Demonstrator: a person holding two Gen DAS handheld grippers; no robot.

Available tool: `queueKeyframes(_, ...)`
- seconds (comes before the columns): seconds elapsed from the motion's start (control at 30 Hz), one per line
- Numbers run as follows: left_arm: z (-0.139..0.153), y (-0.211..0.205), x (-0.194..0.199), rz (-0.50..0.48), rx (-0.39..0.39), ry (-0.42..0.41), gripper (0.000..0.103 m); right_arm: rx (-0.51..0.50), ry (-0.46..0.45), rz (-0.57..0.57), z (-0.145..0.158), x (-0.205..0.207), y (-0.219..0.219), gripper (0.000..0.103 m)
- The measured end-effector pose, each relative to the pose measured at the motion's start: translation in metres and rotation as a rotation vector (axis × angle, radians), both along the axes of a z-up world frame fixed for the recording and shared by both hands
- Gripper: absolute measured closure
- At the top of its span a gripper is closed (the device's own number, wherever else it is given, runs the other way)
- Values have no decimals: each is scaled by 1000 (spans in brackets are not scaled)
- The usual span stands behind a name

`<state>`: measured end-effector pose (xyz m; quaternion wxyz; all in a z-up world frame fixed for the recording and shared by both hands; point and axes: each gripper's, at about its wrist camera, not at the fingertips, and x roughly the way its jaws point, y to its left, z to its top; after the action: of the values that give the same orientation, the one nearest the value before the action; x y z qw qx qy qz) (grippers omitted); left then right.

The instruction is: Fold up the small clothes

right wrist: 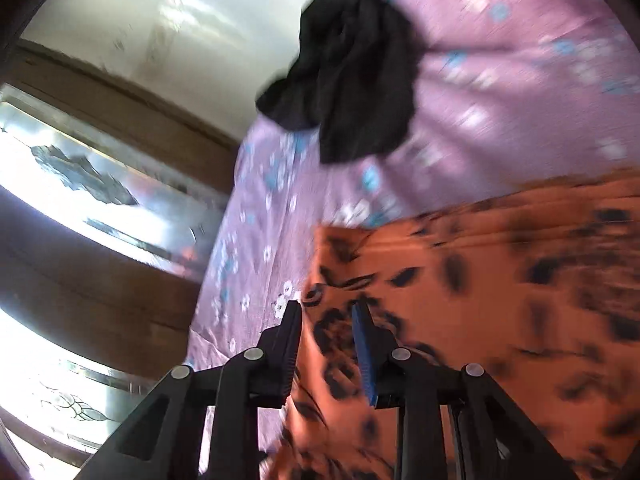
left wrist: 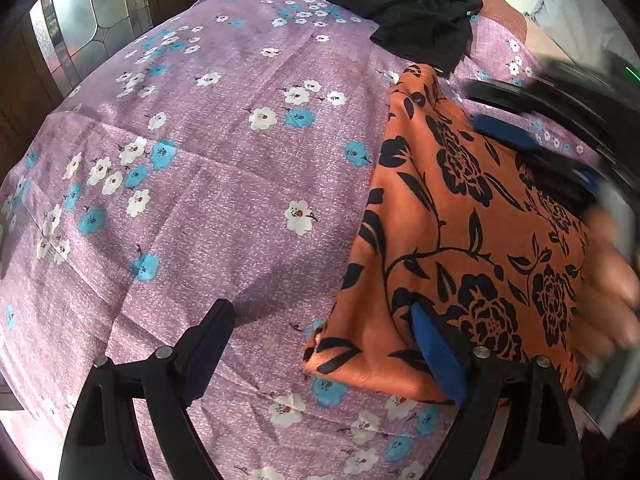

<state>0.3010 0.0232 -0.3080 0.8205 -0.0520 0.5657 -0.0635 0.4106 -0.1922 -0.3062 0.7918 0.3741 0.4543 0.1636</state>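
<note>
The left gripper (left wrist: pixel 324 344) stands wide open over the purple floral sheet (left wrist: pixel 224 184), the orange floral cloth (left wrist: pixel 460 240) lies beside it below a black garment (left wrist: pixel 412 8), and the right gripper (right wrist: pixel 326 312) is narrowed over the cloth's edge, grip unclear.

Folded orange floral cloth (left wrist: pixel 460 240) lies near crumpled black garment (left wrist: pixel 412 12).

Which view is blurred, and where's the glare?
Left wrist view: sharp on the orange floral cloth, smear only on the right gripper at the edge. Right wrist view: motion-blurred throughout, orange cloth and black garment streaked, window panels blown out.
</note>
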Motion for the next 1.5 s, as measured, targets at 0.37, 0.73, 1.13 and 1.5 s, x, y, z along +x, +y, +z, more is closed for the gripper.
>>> queueKeyframes(0.37,8,9,9,23,33,-23,13,90,85,-157,-39,13,-17,75)
queueKeyframes(0.73,11,-62,-6,-162,228,-113,13,-73,75,-341,4,-182,-164,75)
queueKeyframes(1.13,21,-88,-8,-169,224,-221,9,67,116,-577,-19,-299,-276,31)
queueKeyframes(1.5,26,-87,2,-117,170,-223,9,118,234,-619,-68,-300,-330,24)
